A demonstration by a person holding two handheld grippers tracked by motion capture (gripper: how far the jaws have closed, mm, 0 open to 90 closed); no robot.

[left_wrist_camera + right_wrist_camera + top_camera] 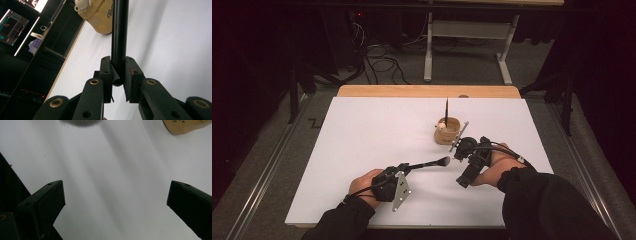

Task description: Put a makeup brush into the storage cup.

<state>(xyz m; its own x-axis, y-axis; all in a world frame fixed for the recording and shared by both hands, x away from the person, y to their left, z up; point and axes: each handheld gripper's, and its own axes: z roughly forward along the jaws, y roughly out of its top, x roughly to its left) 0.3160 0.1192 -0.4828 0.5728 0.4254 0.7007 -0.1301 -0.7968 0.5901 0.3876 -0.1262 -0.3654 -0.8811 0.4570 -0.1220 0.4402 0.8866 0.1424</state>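
Observation:
My left gripper [404, 168] [118, 65] is shut on the black handle of a brush [427, 163] [119, 30]. The brush lies nearly level over the white sheet, its grey bristle head [445, 161] [80, 122] pointing right. A wooden cup [447, 131] [98, 17] [186, 126] stands behind it, holding an upright black stick [446, 112] and a small white object [82, 5]. My right gripper [462, 159] [116, 192] hovers just right of the bristle head and in front of the cup. It is open wide, with only bare sheet between its jaws.
The white sheet [377, 130] covers the table, with a wooden edge strip [427, 91] along the far side. Cables and a white frame leg [428, 55] are on the floor beyond. Monitors [12, 25] glow off to the side.

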